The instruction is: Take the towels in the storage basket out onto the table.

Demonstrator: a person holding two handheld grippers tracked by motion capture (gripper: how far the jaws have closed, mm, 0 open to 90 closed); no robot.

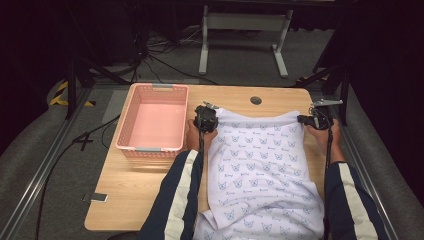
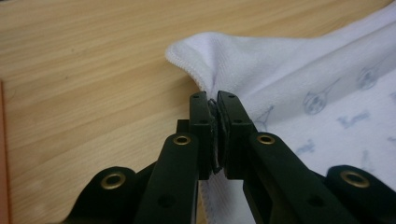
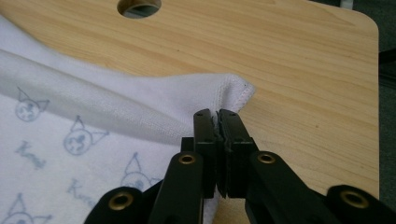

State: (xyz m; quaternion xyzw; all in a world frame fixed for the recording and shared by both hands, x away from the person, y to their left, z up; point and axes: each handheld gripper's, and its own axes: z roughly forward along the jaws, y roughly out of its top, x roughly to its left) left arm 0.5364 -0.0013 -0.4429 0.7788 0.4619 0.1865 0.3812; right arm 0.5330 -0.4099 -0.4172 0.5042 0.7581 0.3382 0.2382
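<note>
Sleeves point(image 1: 180, 200), dark blue with a pale stripe: yours, entering from the near edge. Towel point(image 1: 260, 165), white with small blue cat faces: spread on the wooden table point(image 1: 145, 185), near end hanging over the table's near edge. Left gripper point(image 2: 213, 105): you have it clamped on the towel's far left corner. Right gripper point(image 3: 215, 119): pinched tight on the far right corner. Pink basket point(image 1: 154, 91): just left of the towel, beside your left hand point(image 1: 192, 136).
</note>
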